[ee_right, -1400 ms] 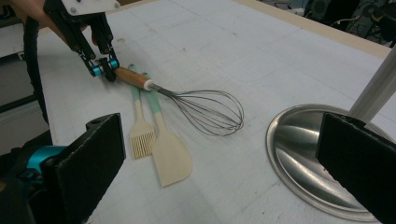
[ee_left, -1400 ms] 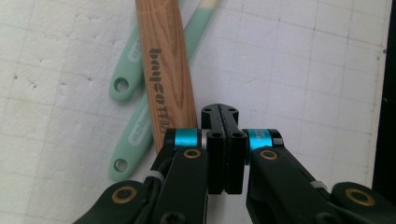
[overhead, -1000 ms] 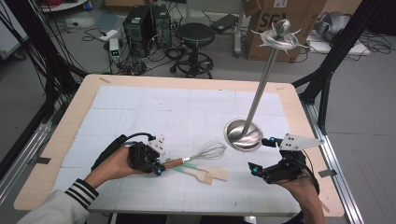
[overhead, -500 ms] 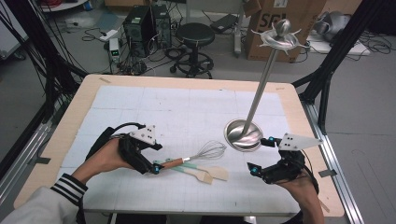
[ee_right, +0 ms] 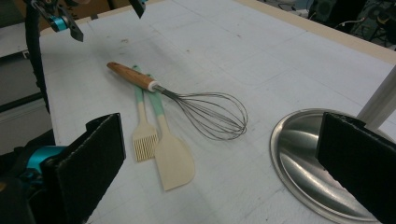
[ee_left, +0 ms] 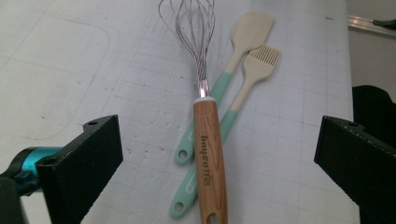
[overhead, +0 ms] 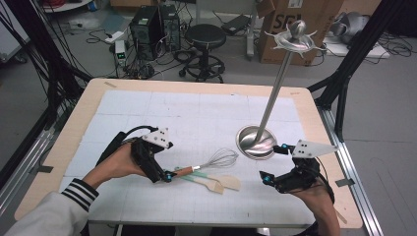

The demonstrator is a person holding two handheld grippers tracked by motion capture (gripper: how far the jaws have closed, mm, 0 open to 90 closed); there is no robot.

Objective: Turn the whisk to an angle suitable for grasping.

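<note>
Whisk [overhead: 206, 165] lower centre of counter [overhead: 206, 113], lying across spatula [overhead: 223, 181] and brush [ee_left: 252, 77]. Left gripper [overhead: 168, 176] fingers just opened wide, straddling whisk handle, nothing held. Right gripper [overhead: 273, 163] wide open, empty, near stand [overhead: 255, 141]. Risk: regrasp nudges whisk, rolling it off the utensils beneath, or pinches them too.

Whisk [ee_left: 207, 135] handle butt cut by left gripper view's bottom edge; stand [ee_right: 327, 163] base cropped in right gripper view.
</note>
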